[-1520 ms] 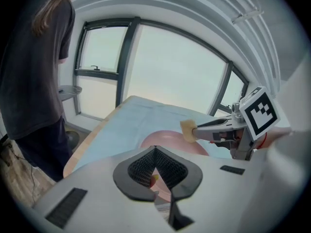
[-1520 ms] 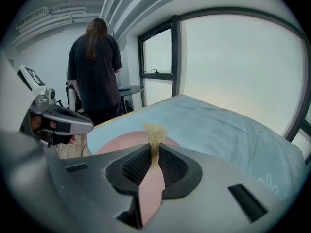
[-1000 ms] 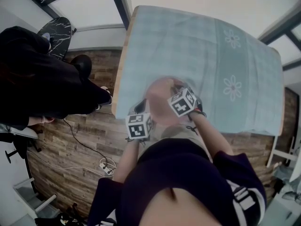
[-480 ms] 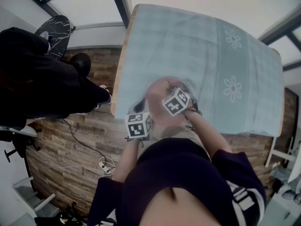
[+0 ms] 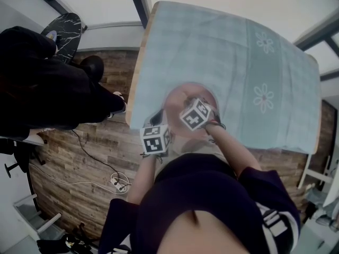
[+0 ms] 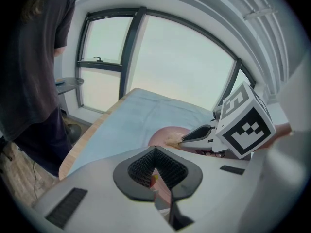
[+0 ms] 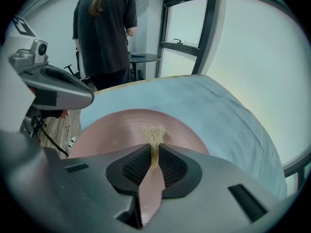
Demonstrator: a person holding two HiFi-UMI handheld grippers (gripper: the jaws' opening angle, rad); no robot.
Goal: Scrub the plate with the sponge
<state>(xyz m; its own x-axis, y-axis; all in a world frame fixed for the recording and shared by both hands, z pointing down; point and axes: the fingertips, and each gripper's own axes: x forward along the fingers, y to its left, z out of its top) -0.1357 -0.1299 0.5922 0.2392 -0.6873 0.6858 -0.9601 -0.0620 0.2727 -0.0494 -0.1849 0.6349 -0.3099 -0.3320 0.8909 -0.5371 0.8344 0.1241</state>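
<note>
Right gripper (image 7: 154,153) jaws pinch a frayed sponge (image 7: 154,132) against the pink plate (image 7: 112,130); left gripper (image 6: 156,177) jaws clamp its rim, mostly hidden.

Right gripper view: the right gripper (image 7: 154,160) pinches the tan fibrous sponge (image 7: 154,132), and the sponge's lower part is buried between the dark pads. The standing person in dark clothing (image 7: 104,28) is cut off at the head by the upper edge.

Left gripper view: the left gripper (image 6: 156,177) grips the rim of the round pink plate (image 6: 167,132). The gripper's grey body hides most of the near half of the plate. A yellow-red speck between the pads is too small to identify.

Head view: the plate is blurred and largely covered by both grippers. Neither their fingertips nor the sponge can be made out.
</note>
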